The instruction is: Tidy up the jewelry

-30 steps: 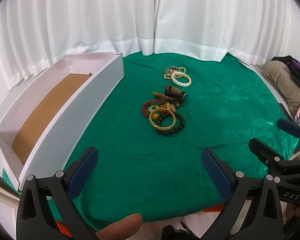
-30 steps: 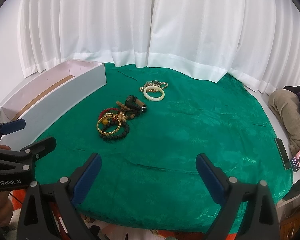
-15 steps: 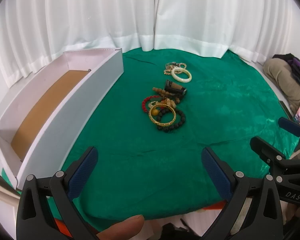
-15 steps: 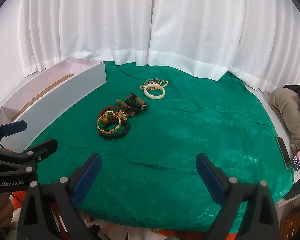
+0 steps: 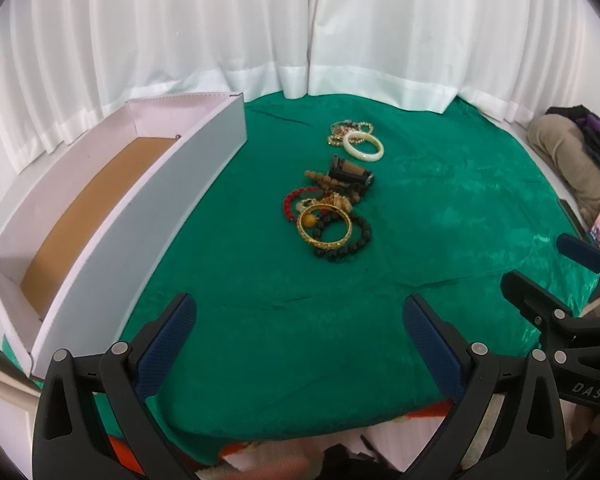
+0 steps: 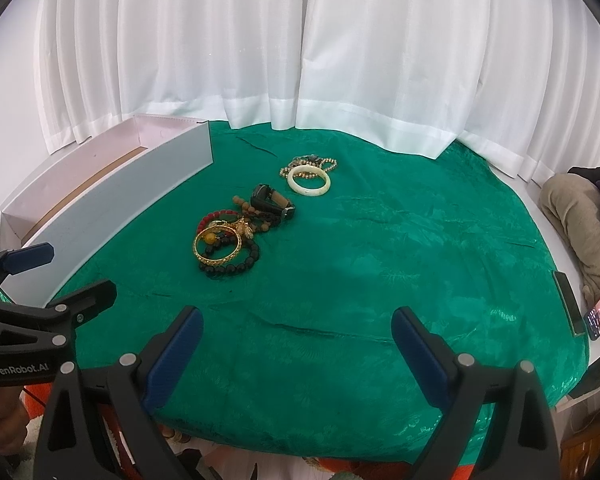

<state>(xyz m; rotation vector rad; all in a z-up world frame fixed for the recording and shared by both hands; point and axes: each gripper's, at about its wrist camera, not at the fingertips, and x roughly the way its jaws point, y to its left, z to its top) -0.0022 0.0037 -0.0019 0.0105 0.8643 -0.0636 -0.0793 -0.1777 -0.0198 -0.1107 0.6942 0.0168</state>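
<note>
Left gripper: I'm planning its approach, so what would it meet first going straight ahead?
Probably the gold bangle atop the black bead bracelet; only bare green cloth lies before the left gripper. Depth is uncertain.

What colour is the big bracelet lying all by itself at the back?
Creamy white bracelet, clearest in the right wrist view.

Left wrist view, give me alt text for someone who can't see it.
A pile of bracelets lies mid-table on a green cloth, with a white bangle just beyond it. The open left gripper hovers over the near edge, empty; a long white box stands at left, and the right gripper shows at right.
</note>
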